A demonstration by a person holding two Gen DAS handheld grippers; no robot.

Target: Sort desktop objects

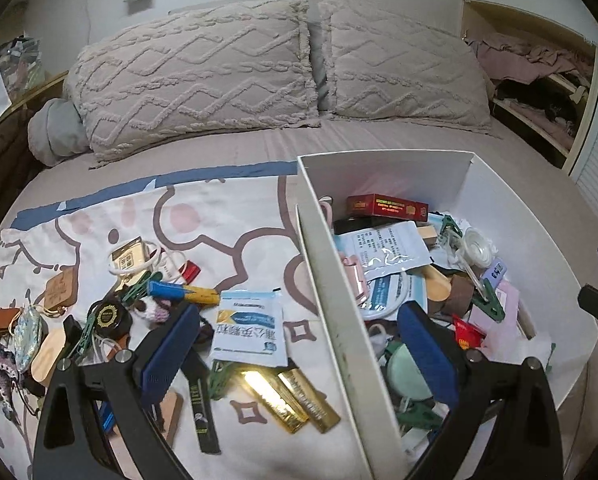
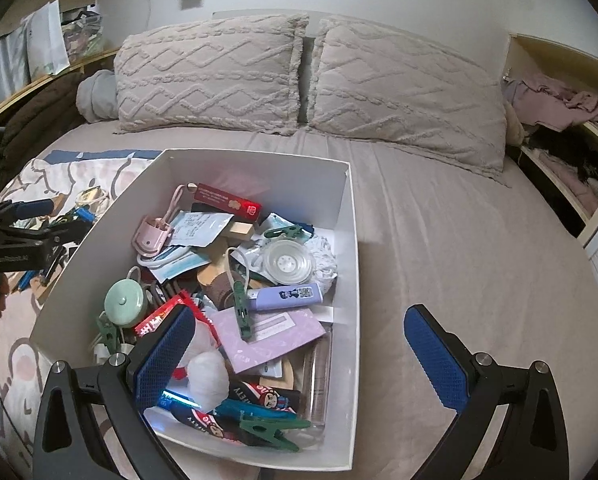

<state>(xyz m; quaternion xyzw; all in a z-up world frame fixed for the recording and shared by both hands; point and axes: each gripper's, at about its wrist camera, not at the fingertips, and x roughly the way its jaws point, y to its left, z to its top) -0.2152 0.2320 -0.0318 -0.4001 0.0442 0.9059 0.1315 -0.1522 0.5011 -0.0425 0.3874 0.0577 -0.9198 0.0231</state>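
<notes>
The white box (image 2: 351,240) is sitting on the bed (image 2: 439,240), crammed with small items, including a purple lighter (image 2: 285,296) and a red carton (image 2: 227,202). More clutter is lying on the patterned cloth (image 1: 219,216) just beside it. The left gripper (image 1: 299,352) is straddling the box wall, jaws spread, holding nothing. The right gripper (image 2: 299,356) is hovering spread over the box's right wall, likewise holding nothing.

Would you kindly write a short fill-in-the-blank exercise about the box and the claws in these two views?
1. The white box stands on a ____.
2. The red carton lies ____ the box.
3. The gold bars lie ____ the box, on the patterned cloth.
4. Both the left claw and the right claw are ____ and hold nothing.

Missing words: bed; inside; outside; open
</notes>
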